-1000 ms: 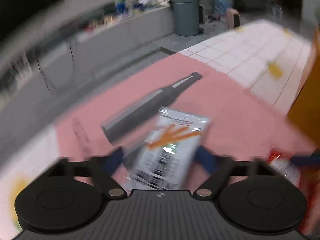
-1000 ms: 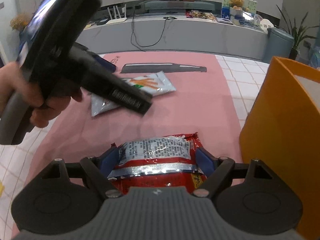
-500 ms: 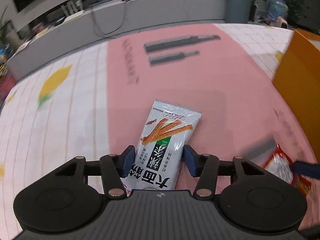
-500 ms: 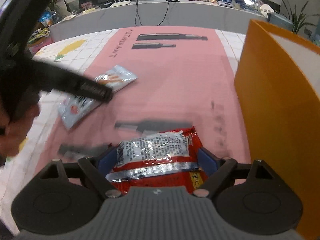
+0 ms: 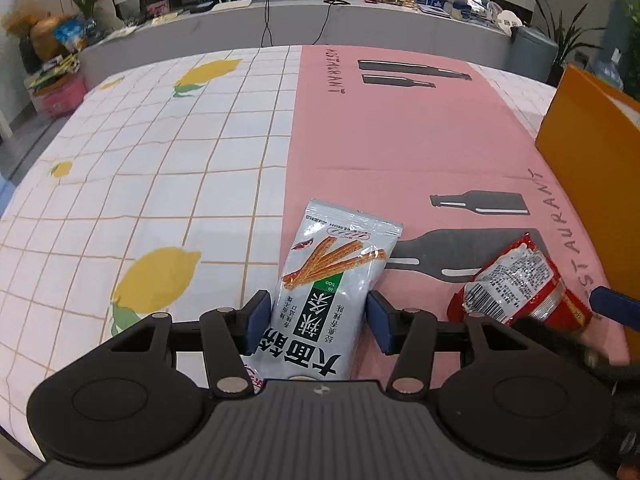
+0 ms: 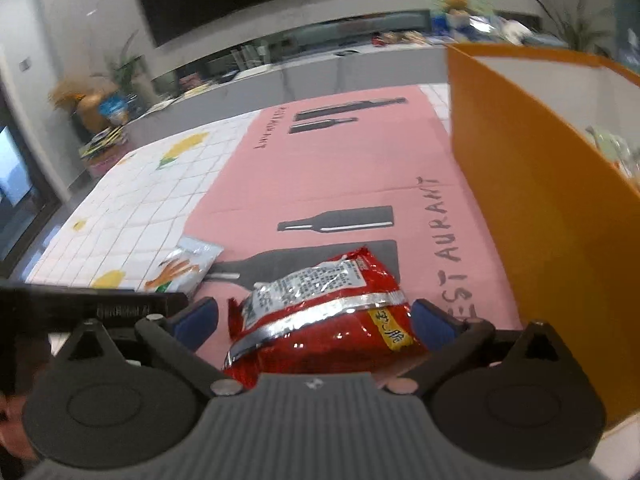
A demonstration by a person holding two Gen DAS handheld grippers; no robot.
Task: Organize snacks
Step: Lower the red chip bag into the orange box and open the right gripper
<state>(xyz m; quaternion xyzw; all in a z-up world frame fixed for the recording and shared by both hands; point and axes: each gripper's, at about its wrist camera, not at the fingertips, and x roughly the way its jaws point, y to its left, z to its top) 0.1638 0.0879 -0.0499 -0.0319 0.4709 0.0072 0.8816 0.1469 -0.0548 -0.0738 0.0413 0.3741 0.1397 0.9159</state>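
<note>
while left gripper (image 5: 318, 322) now level, both jaws straddle packets unclamped, right gripper (image 6: 314, 320) tilted

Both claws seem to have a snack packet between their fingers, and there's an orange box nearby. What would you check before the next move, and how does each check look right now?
1. Silver-grey snack packet with orange sticks printed on it sits between the left gripper pads: ok.
2. Left pads actually pressing the packet: cannot tell; small gaps show.
3. Crinkly red foil snack packet centred in the right gripper: ok.
4. Right pads closed on it: not ok; clear gaps on both sides.
5. Orange box open at the top: ok.
6. Room left inside the box: cannot tell; its inside is mostly hidden.
</note>
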